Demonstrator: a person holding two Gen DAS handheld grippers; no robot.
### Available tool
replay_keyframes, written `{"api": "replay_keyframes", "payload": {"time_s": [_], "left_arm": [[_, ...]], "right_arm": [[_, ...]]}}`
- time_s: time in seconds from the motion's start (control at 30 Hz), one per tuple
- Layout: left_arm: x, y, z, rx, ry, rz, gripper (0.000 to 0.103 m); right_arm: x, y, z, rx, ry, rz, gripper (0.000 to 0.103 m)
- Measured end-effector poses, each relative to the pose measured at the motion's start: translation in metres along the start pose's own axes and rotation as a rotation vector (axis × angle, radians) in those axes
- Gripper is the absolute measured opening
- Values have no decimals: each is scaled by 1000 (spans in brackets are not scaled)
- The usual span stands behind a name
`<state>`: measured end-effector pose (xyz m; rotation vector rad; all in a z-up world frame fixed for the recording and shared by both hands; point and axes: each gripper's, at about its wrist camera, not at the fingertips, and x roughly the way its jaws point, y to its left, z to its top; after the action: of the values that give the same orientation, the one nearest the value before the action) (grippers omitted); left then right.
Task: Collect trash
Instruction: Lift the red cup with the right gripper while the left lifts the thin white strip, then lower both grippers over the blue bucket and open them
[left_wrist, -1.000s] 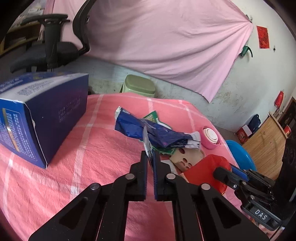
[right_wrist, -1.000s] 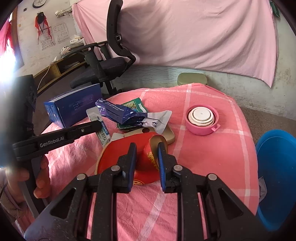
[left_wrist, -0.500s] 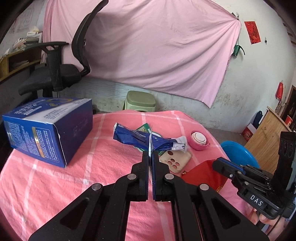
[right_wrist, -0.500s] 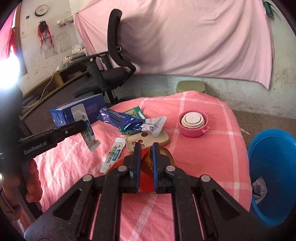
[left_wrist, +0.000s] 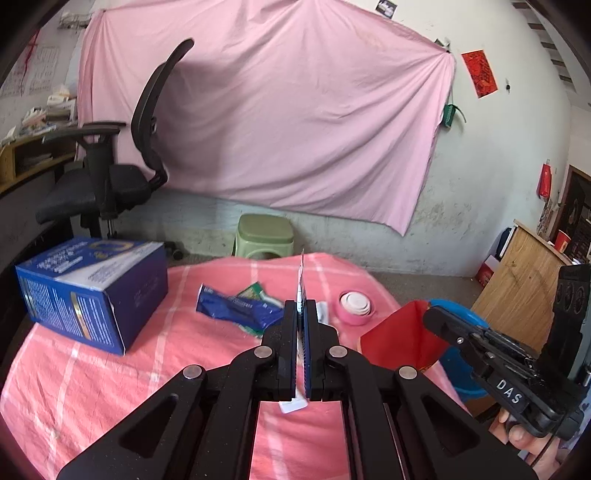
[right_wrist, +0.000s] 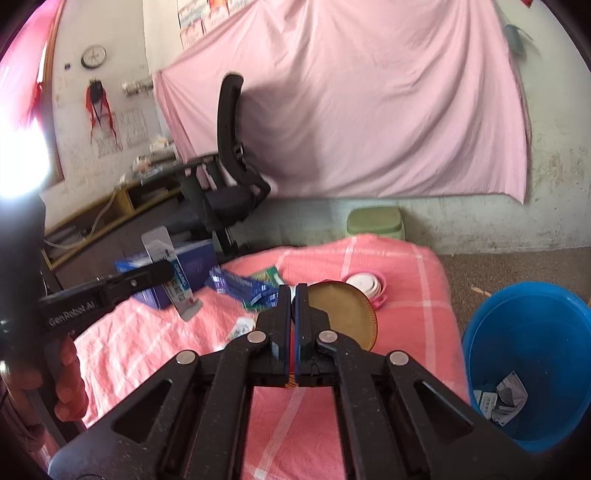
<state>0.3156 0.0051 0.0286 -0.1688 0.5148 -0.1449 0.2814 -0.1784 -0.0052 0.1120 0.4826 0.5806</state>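
Observation:
My left gripper (left_wrist: 302, 306) is shut on a flat white and blue sachet (left_wrist: 300, 284), held edge-on above the pink-clothed table (left_wrist: 110, 387). The right wrist view shows that sachet (right_wrist: 173, 280) from the side in the left gripper (right_wrist: 162, 271). My right gripper (right_wrist: 293, 295) is shut on a red paper packet (right_wrist: 343, 310) with a tan inside, lifted off the cloth. In the left wrist view the red packet (left_wrist: 402, 339) hangs from the right gripper (left_wrist: 432, 317). A crumpled blue wrapper (left_wrist: 236, 308) and a green sachet (left_wrist: 255, 290) lie mid-table.
A blue box (left_wrist: 92, 288) sits at the table's left and a pink round container (left_wrist: 354, 306) at its far right. On the floor to the right, a blue bin (right_wrist: 528, 354) holds crumpled scraps (right_wrist: 498, 398). A green stool (left_wrist: 264, 234) and office chair (left_wrist: 110, 184) stand behind.
The right jaws closed on the red packet and raised it from the table. The left gripper lifted its sachet higher and drew back; both views now look from further above.

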Motion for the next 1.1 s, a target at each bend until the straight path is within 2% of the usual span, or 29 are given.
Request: {"api": "replay_keyframes", "payload": {"time_s": [0.13,0.33,0.57,0.7,0.83,1.1], "left_arm": [[-9,-13,6,18,-50,-10,1],[-22,-39,19,49,-140,-41,1],[-25,-88,35,141,-226,-119,1],[-15,-122,38,200,-251,-175,1],[2,-156,37,230,-241,-239,1],[54,-216,26,246,-138,-349,1]], "right_arm": [[-22,-3,8,6,-103,17,22],[-59,-5,19,-9,-279,-9,22],[-96,-19,27,-20,-426,-111,22],[-113,-39,27,1,-469,-176,22],[-128,-63,25,27,-492,-254,22],[-146,-116,10,87,-453,-394,22]]}}
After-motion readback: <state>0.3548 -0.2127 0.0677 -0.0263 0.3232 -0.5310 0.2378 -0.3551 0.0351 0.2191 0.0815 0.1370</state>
